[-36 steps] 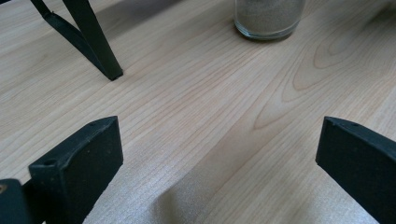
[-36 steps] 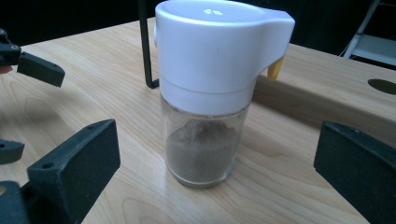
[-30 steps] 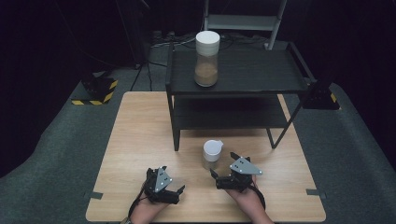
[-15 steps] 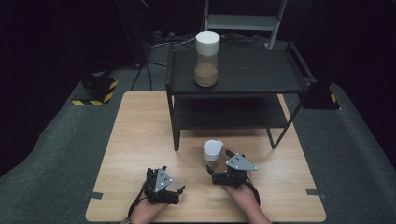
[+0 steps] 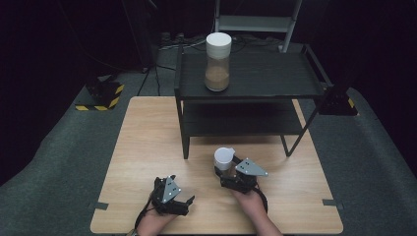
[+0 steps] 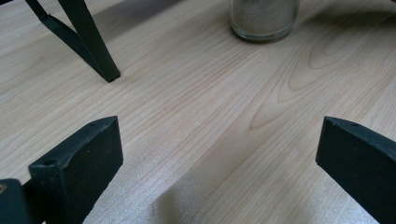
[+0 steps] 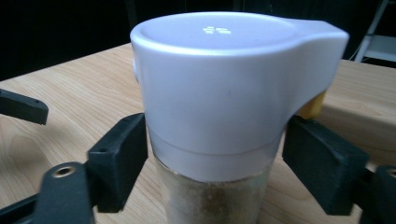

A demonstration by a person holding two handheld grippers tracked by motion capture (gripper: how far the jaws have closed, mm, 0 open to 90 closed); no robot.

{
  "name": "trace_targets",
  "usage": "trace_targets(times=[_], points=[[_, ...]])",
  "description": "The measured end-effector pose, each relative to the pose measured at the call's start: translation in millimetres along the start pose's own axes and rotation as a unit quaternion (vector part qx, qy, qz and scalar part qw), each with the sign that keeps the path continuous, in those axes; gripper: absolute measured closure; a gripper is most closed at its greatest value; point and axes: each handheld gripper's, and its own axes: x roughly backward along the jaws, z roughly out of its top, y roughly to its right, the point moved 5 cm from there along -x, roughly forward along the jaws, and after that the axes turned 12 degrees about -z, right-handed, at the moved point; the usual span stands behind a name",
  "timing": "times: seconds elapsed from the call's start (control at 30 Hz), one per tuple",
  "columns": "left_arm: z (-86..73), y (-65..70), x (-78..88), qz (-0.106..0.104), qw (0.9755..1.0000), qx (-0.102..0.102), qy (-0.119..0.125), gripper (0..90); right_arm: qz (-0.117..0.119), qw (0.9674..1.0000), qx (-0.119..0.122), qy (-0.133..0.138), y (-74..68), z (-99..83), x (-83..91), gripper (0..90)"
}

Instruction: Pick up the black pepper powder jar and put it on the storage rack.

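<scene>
A small glass jar (image 5: 223, 158) with a white spouted lid and pale powder inside stands on the wooden table (image 5: 147, 147) in front of the black shelf rack. My right gripper (image 5: 223, 172) is open, its jaws either side of the jar (image 7: 219, 93) just below the lid, very close to it. A yellow tab shows under the lid's spout. My left gripper (image 5: 184, 205) rests low near the table's front edge, open wide (image 6: 219, 158) with only bare wood between its jaws; the jar's base (image 6: 264, 18) shows farther off.
The black two-level shelf rack (image 5: 246, 83) stands on the table's far half, with a tall white-lidded jar (image 5: 218, 61) of brown powder on its top level. One rack leg (image 6: 88, 42) is near my left gripper. Dark floor surrounds the table.
My right gripper has slid left and forward until its jaws flank the small jar. The left gripper and the jar have stayed put.
</scene>
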Motion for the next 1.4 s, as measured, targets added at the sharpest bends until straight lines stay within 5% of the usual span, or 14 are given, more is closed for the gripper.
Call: trace_targets(times=[0.77,1.4], points=[[0.1,-0.3,0.3,-0.003,1.0000,-0.002,-0.002,1.0,0.004,0.9998,-0.011,0.016,2.8,-5.0,-5.2,29.4],[0.6,0.4,-0.1,-0.003,1.0000,-0.006,-0.005,1.0,-0.001,0.9987,0.010,0.050,13.8,10.2,35.5,29.5]])
